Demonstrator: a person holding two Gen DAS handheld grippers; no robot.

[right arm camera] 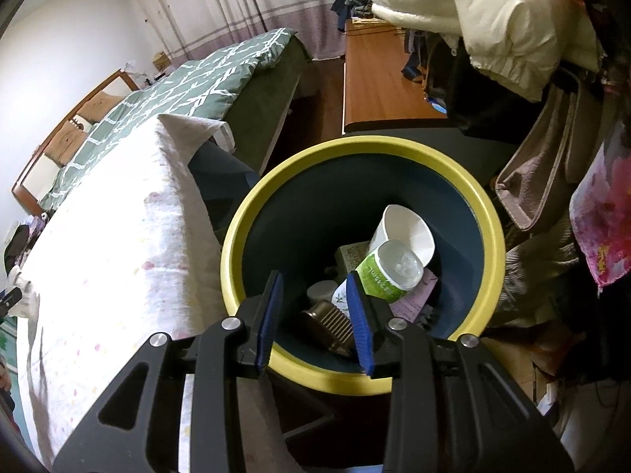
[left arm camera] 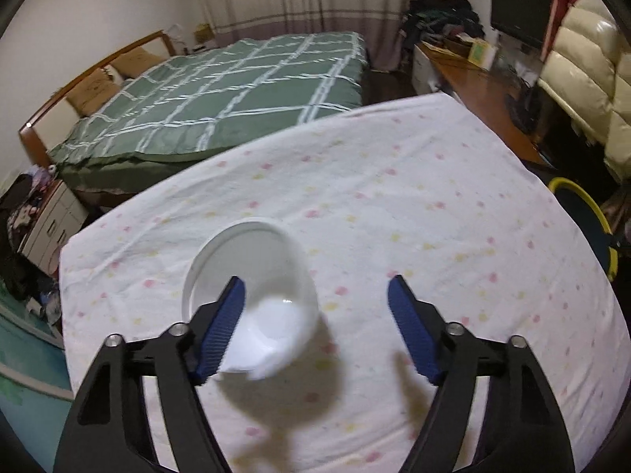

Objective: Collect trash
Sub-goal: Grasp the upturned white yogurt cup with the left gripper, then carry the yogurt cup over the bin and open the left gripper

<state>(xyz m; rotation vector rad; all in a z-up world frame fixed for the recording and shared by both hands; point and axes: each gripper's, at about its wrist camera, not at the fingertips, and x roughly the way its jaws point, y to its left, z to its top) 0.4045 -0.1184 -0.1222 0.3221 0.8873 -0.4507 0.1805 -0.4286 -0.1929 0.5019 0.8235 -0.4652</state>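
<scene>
A white plastic bowl (left arm camera: 252, 272) with a crumpled white tissue (left arm camera: 272, 327) inside stands on the table's dotted white cloth (left arm camera: 394, 197), blurred. My left gripper (left arm camera: 315, 280) is open just above it. Its left fingertip (left arm camera: 235, 287) overlaps the bowl's mouth and the right fingertip stands apart to the right, touching nothing. My right gripper (right arm camera: 314, 278) hangs open and empty over the yellow-rimmed dark blue bin (right arm camera: 252, 220) beside the table. In the bin lie a white paper cup (right arm camera: 406, 228), a green-labelled tub (right arm camera: 386, 272), a tin can (right arm camera: 329, 325) and other scraps.
The bin's rim (left arm camera: 583, 197) also shows past the table's right edge. A bed with a green checked duvet (left arm camera: 236, 90) lies beyond the table. A wooden desk (right arm camera: 378, 82) and a cream padded jacket (right arm camera: 493, 15) with piled clothes crowd the right side.
</scene>
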